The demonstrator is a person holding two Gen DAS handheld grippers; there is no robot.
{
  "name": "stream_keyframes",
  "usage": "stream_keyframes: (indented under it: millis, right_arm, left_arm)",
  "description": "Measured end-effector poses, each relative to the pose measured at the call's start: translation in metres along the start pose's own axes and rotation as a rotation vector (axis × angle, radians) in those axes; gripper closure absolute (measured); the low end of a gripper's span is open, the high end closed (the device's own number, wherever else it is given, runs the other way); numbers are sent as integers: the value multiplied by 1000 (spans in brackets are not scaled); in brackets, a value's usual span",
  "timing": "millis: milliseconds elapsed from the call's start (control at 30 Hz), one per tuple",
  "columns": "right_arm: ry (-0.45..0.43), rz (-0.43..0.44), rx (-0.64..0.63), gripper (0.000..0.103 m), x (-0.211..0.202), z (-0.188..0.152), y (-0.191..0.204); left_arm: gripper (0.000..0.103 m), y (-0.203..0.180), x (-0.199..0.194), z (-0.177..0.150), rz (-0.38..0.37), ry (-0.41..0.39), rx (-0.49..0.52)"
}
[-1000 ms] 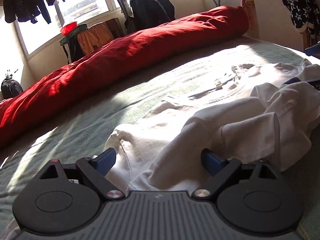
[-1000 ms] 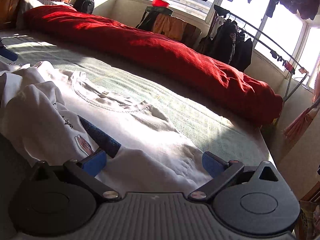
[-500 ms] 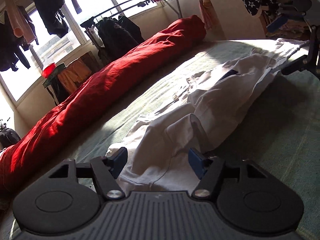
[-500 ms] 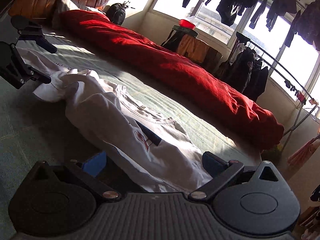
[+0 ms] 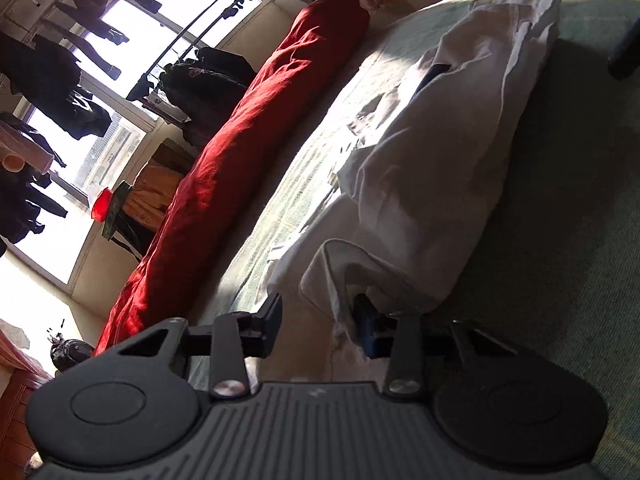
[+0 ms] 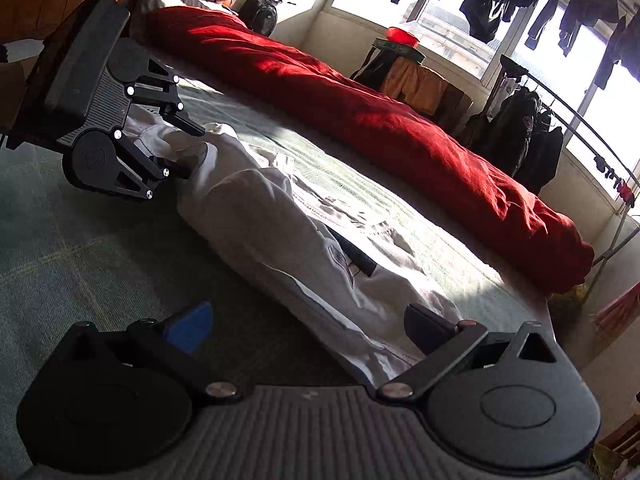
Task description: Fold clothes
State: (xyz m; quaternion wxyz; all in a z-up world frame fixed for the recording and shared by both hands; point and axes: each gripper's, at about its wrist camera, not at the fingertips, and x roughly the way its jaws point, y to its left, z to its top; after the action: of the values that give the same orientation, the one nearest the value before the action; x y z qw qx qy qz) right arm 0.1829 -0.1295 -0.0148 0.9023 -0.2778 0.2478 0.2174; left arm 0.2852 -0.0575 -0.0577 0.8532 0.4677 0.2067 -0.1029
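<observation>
A white sweatshirt [image 5: 420,160] lies in a long bunched strip across the green bed sheet [image 5: 560,240]. My left gripper [image 5: 318,322] has its fingers drawn in on the near end of the cloth, which tents up toward the blue pad. In the right wrist view the same sweatshirt [image 6: 260,220] runs from my right gripper [image 6: 308,326] to the left gripper [image 6: 190,150], which is tilted above the bed with white fabric pinched between its fingers. My right gripper is wide open, and the sweatshirt's other end lies flat between its fingers.
A rolled red duvet [image 6: 360,112] runs along the far side of the bed sheet [image 6: 80,240]. Behind it stand a drying rack with dark clothes [image 6: 528,132], a stool with a red bowl [image 6: 402,36] and a backpack [image 6: 260,12] under the windows.
My left gripper's fingers have narrowed onto the sweatshirt's end and the gripper has tilted. Both grippers have pulled apart, stretching the sweatshirt into a long strip. The right gripper stays open.
</observation>
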Motion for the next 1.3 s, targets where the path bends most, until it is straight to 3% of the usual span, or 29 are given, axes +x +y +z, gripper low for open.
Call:
stream_keyframes:
  millis: [167,233,300,367,533,600,667,767,833,1033,1167,1300]
  right_arm:
    - [17,3,-11,0,7,-5,2]
    - [19,2,-22,0,10,-5,7]
    - [15,0,-33,0,12,-3,11]
    - [4,-2,-59,0,10,-2,16]
    - [14,-44,-142,2,18,-5,21]
    - [25,-64,-193,9,25,-4,24]
    - [37,-80,-256,26,32,-5,31]
    - [67,-108,-365,42,42,-7,43]
    - [87,-127,-438,45,49,-8,51]
    - [139,-181,-634,85,67,-14,71]
    - [136,-182,-633,93,55,-13,73]
    - [124,-169,-603,93,29,-8,71]
  left_arm:
    - [62,-10,3,4,56,-12,67]
    - [68,-14,6,6,74,-14,90]
    - [93,-17,9,8,92,-17,113]
    - [97,-18,8,10,108,-19,114]
    - [98,-5,4,7,107,-22,74]
    - [97,-1,3,6,106,-23,62]
    - [97,4,1,5,105,-25,50]
    - [97,11,-1,3,103,-27,31]
    - [97,14,-2,2,101,-29,21]
    - [97,19,-6,-2,92,-34,13]
    - [97,21,-15,-4,89,-36,10]
    - [97,23,-34,-6,93,-40,19]
